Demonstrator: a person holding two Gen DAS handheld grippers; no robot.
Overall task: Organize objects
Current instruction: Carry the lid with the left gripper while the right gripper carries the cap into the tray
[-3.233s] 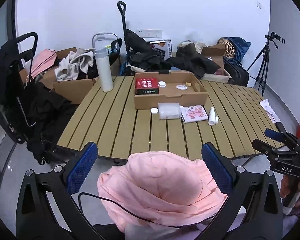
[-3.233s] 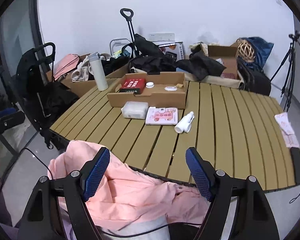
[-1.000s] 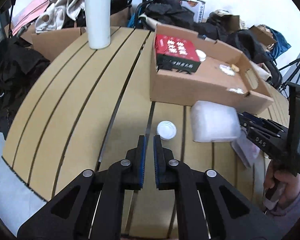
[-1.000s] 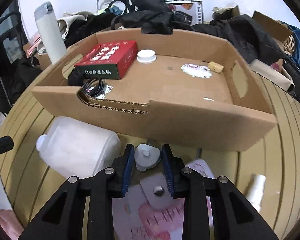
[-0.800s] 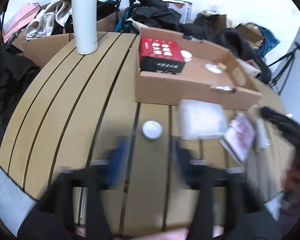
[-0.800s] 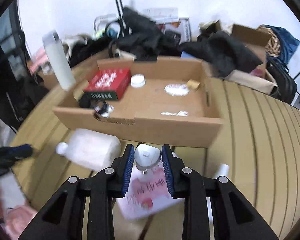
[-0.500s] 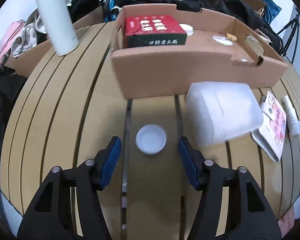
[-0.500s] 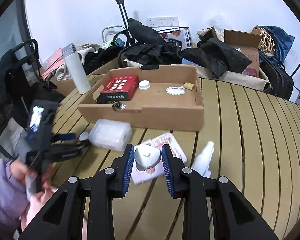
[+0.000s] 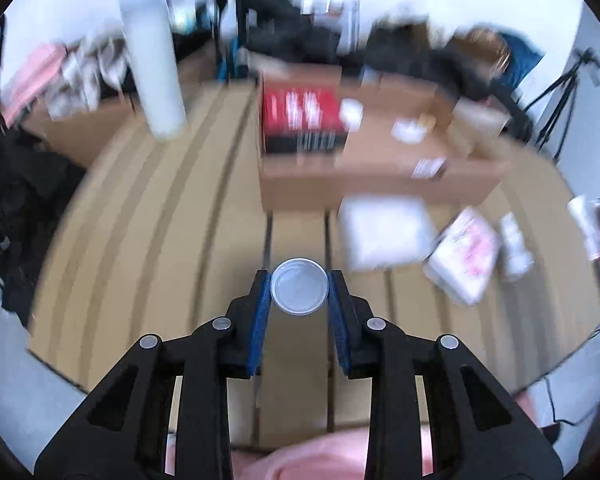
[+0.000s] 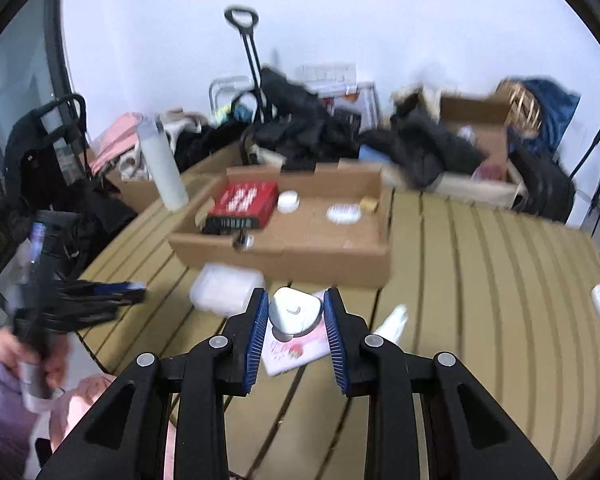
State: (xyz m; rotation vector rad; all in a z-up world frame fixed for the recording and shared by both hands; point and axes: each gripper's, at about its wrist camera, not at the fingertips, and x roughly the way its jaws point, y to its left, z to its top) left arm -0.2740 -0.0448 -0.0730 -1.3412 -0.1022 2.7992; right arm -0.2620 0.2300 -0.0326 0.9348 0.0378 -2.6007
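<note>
Left gripper (image 9: 299, 286) clamped on round white lid (image 9: 298, 286) above slatted table (image 9: 140, 220), right gripper (image 10: 295, 312) clamped on white cap (image 10: 294, 314), cardboard box (image 10: 300, 248) beyond, pink pouch (image 10: 296, 350) below.

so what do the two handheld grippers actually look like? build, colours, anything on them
Both match: the left gripper and right gripper are black plastic with open triangular cut-outs in the linkage arms, round silver pivot pins, and ribbed blue pads lining the inner finger faces. In the right wrist view the left unit shows a black pistol-style handle gripped by a hand with a lilac sleeve.
</note>
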